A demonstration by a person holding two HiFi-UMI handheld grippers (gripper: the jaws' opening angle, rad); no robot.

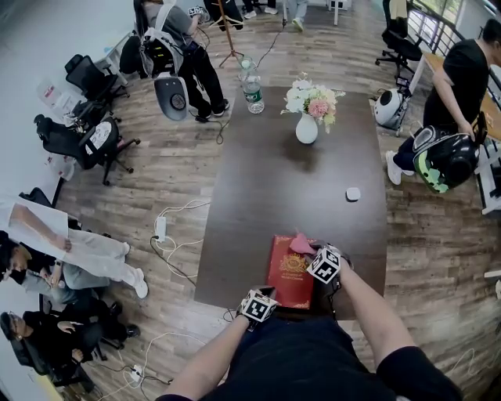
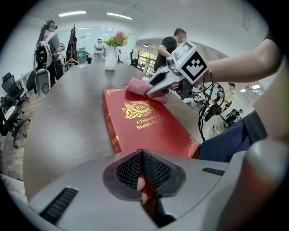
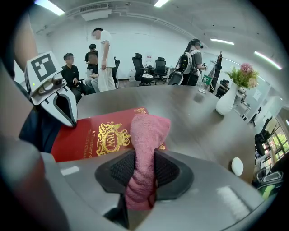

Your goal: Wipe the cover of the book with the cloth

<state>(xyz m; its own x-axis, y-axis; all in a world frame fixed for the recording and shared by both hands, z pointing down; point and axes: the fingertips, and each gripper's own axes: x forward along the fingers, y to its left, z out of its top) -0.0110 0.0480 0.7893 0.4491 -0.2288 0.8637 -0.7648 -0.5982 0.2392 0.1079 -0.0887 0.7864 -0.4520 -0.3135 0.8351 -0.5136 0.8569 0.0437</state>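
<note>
Office interior with a wood-plank floor (image 1: pixel 180 164) and white walls (image 1: pixel 47 31), lit by ceiling strip lights (image 2: pixel 72 13). A long dark surface (image 1: pixel 266 196) stands at centre. Black office chairs (image 1: pixel 82 141) line the left wall, and cables (image 1: pixel 176 243) trail across the floor nearby.

Near corner of the red book (image 2: pixel 149 122) hidden inside the left gripper (image 2: pixel 142 186), tail of the pink cloth (image 3: pixel 146 135) buried within the right gripper (image 3: pixel 141 180), small white object (image 1: pixel 353 193) at mid right of the head view too small to name
</note>
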